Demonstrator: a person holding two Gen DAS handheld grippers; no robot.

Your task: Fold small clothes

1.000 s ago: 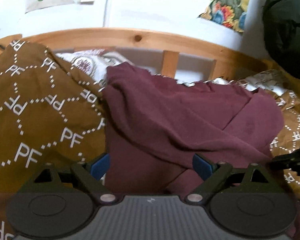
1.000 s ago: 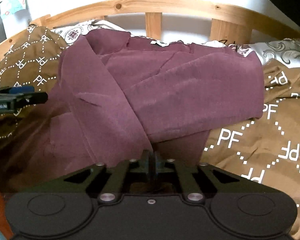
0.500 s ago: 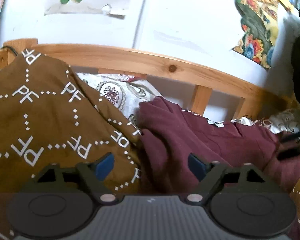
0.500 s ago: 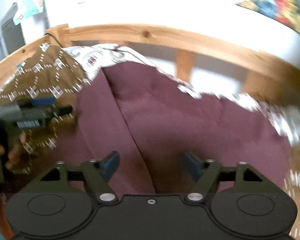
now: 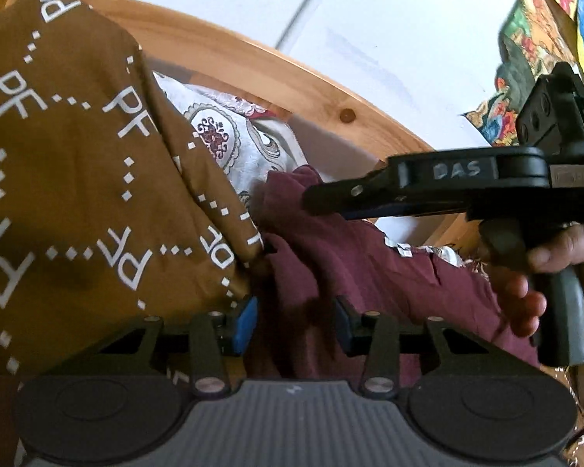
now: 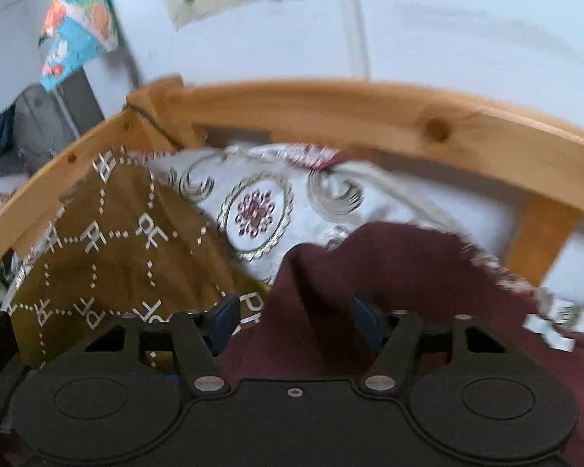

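Observation:
A maroon garment (image 5: 370, 268) lies crumpled on a brown "PF" blanket (image 5: 78, 194), against a patterned white pillow (image 5: 229, 148). My left gripper (image 5: 295, 323) hovers over the garment's left edge. Its blue pads are closing with maroon cloth between them, and no pinch shows. In the left wrist view my right gripper (image 5: 331, 202) reaches in from the right, held by a hand (image 5: 556, 249). In the blurred right wrist view my right gripper (image 6: 294, 321) straddles a raised fold of the garment (image 6: 389, 272). Its jaws are closing, and a gap shows beside the left pad.
A wooden bed rail (image 6: 370, 109) curves behind the pillow (image 6: 261, 210), with a white wall and colourful pictures (image 6: 78, 31) above. The brown blanket (image 6: 109, 241) covers the left side. A rail post (image 6: 541, 241) stands at right.
Both views have swung left toward the garment's far left corner. The right gripper let go of the cloth, opened, then narrowed. The left jaws narrowed. The right gripper now appears large in the left wrist view.

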